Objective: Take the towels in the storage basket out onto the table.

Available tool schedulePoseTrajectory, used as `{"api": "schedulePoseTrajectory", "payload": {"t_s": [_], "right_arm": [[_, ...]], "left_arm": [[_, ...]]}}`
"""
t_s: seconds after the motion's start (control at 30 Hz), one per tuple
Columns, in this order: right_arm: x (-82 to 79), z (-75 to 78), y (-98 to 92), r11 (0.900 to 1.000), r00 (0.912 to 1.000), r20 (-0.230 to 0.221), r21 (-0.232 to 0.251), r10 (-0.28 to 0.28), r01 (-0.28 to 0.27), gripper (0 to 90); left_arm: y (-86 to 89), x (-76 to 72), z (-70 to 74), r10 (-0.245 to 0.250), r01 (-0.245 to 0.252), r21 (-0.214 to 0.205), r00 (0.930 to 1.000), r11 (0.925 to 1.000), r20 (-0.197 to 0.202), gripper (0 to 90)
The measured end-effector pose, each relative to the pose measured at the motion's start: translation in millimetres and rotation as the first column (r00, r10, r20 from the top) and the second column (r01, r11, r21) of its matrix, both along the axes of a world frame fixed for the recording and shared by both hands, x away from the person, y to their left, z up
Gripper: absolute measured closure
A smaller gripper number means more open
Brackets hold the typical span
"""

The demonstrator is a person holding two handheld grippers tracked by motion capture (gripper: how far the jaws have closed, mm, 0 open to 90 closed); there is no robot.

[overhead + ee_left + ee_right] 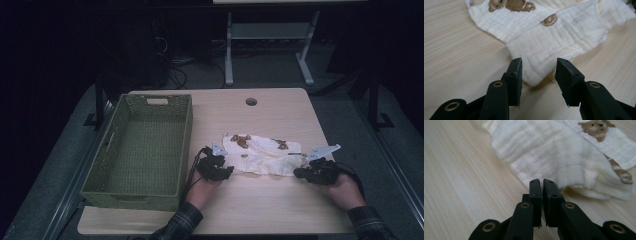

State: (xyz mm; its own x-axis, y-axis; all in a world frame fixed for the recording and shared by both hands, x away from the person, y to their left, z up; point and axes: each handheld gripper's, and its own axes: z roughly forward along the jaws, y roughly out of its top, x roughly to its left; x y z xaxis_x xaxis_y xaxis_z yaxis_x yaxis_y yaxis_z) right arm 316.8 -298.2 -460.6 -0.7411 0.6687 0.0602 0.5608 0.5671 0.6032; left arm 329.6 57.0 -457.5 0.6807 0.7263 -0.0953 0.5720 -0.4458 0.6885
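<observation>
A cream cloth printed with brown bears lies crumpled on the bench, just right of the green woven basket. The left gripper sits at the cloth's left end, released, its jaws standing apart with a folded corner of the cloth between them, unpressed. The right gripper is at the cloth's right end, clenched, its tips against the cloth's near edge; whether any fabric is pinched cannot be told.
</observation>
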Motion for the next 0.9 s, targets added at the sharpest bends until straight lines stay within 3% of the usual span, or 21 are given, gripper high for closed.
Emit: {"api": "schedulePoseTrajectory", "payload": {"t_s": [0.2,0.37,0.47,0.63,0.9], "right_arm": [[1.3,-0.1,-1.1,1.0000,1.0000,-0.010,0.007,0.002,-0.002,85.1],[2.2,0.0,-1.9,0.9999,0.9999,-0.015,0.009,0.006,-0.006,85.1],[2.1,0.2,-1.6,1.0000,0.9999,-0.014,0.004,0.008,-0.008,85.1],[1.8,2.2,-4.2,0.9999,0.9996,-0.023,0.005,0.014,-0.014,86.0],[-9.6,14.9,-11.0,0.9987,0.9999,0.011,0.050,0.004,-0.005,86.2]], "left_arm": [[0.8,6.0,-5.0,0.000,0.000,0.030,1.0000,0.9996,0.002,59.7],[-0.6,10.6,-7.1,0.002,-0.001,0.035,1.0000,0.9994,-0.007,77.9],[0.2,12.0,-6.5,0.009,-0.009,0.008,0.9996,0.9999,-0.026,84.6],[2.0,7.3,6.5,-0.009,0.009,-0.039,1.0000,0.9992,-0.001,86.2],[5.2,-17.5,26.7,-0.059,0.059,-0.107,0.9983,0.9925,0.003,86.1]]}}
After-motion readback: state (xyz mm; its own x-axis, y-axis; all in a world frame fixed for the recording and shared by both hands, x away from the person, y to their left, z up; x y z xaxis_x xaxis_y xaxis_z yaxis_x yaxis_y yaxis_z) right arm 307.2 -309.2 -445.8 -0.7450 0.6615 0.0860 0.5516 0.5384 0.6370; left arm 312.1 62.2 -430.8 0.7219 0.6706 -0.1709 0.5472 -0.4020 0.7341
